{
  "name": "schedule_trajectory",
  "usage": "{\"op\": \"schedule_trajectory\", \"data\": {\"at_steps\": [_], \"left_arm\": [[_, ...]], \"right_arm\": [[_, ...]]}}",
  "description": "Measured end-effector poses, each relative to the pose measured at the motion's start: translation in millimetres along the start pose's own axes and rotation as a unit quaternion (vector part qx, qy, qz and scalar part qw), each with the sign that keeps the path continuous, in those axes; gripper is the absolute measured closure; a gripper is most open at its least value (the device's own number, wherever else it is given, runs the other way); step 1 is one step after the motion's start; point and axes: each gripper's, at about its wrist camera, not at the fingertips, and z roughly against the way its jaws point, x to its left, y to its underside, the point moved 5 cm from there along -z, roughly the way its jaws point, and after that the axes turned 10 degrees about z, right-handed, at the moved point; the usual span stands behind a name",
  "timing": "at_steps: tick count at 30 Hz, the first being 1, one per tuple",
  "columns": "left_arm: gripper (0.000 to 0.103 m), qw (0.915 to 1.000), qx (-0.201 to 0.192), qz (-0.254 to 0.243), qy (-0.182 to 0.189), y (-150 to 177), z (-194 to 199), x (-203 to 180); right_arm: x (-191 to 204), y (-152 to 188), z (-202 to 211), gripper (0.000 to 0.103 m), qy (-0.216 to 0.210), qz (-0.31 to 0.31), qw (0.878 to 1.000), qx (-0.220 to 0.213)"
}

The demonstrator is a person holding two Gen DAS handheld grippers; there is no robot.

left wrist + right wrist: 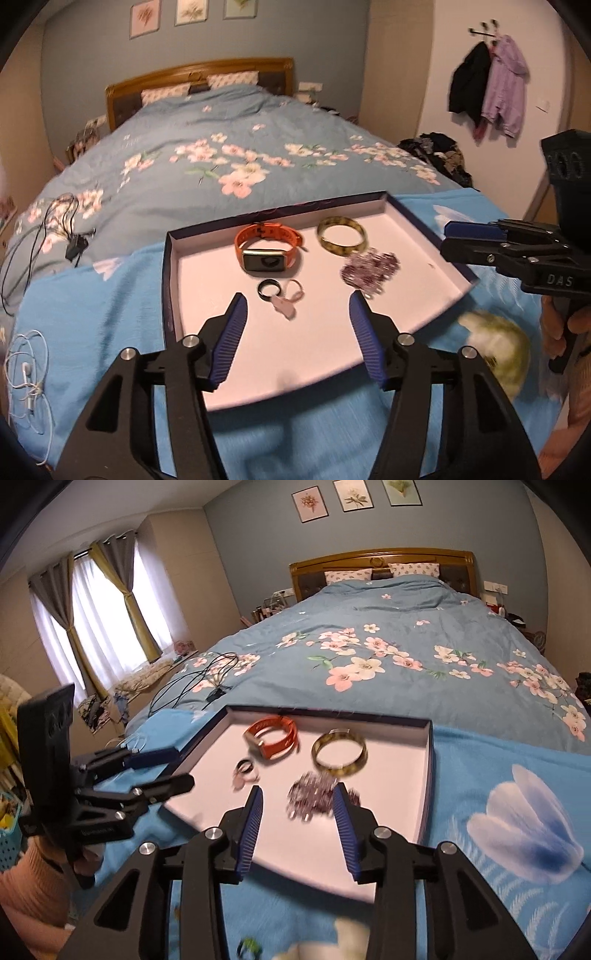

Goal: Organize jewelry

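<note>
Both tongs, left (297,306) and right (298,801), were wide open and empty, while the watch (266,249), bangle (341,236), rings (282,291) and beads (369,267) already lay in the tray (424,236) on the bed, so little seemed left.

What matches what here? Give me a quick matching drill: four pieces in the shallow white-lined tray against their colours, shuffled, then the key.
Column 1
1. Smartwatch with a rubber strap
2. Rigid translucent bangle
3. Loose beaded bracelet heap
4. Small plain ring

Column 2
A. Purple
B. Black
C. Orange
D. Mottled yellow-green

All four lie in the white-lined tray.

Pairs: 1-C, 2-D, 3-A, 4-B
</note>
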Motion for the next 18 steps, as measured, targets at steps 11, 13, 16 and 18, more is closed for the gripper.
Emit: {"op": "schedule_trajectory", "data": {"at_steps": [11, 13, 16, 18], "left_arm": [[0.041, 0.9991, 0.017, -0.014, 0.035, 64.4, 40.9, -19.6], [0.041, 0.9986, 0.026, -0.017, 0.042, 76.5, 42.4, -25.4], [0.040, 0.9981, 0.038, -0.022, 0.043, 88.7, 41.5, -30.4], [0.040, 0.9976, 0.047, -0.022, 0.047, 93.3, 38.3, -32.0]], "right_arm": [[11.5, 80.0, 41.5, 0.066, 0.023, 0.010, 0.999, 0.048], [15.2, 91.1, 46.0, 0.066, 0.024, 0.010, 0.998, 0.052], [25.8, 104.8, 46.4, 0.070, 0.024, 0.023, 0.997, 0.064], [33.8, 110.3, 43.5, 0.076, 0.026, 0.038, 0.996, 0.073]]}}
